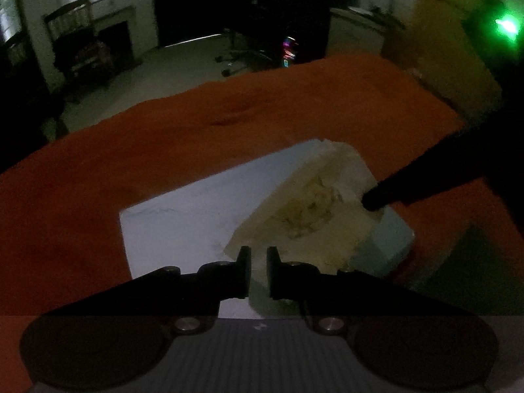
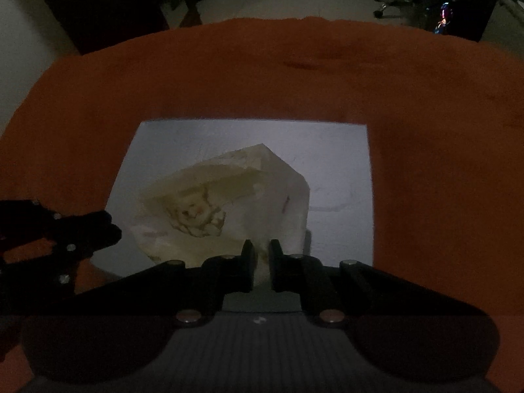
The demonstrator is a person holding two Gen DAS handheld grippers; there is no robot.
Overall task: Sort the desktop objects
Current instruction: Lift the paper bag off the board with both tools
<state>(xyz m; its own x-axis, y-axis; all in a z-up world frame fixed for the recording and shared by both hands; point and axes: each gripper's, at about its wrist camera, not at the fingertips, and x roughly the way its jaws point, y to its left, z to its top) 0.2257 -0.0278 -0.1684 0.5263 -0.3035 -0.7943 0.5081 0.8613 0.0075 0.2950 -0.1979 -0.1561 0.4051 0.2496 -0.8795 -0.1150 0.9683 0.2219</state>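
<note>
The scene is dim. A pale, translucent bag (image 2: 226, 203), crumpled, with yellowish contents faintly visible inside, is seen at the centre of the right wrist view, over a white sheet (image 2: 334, 163) that lies on an orange cloth (image 2: 425, 131). In the left wrist view the bag (image 1: 311, 209) sits right of centre, above the same sheet (image 1: 177, 222).

The right gripper (image 2: 262, 255) is seen at lower centre of its view with the jaws drawn together on the bag's near edge; a fold of pale material shows in the narrow gap between them. The left gripper (image 1: 258, 262) is likewise clamped on a fold of the bag at lower centre of its own view. In the right wrist view the left gripper appears as a dark shape at the left edge, at the bag's side. In the left wrist view the tip of the right gripper (image 1: 373, 201) is seen touching the bag's far right edge.

Judgement: the bag is held at two opposite edges and is being lifted off the sheet for sorting. Whether it is fully clear of the sheet cannot be told.

Recommended handling: both grips should be kept firm and the hands raised together and level, so the thin film is neither stretched nor torn. The spacing between hands should be held steady; the contents could shift or spill if one edge sags. The destination is not visible in either view.
</note>
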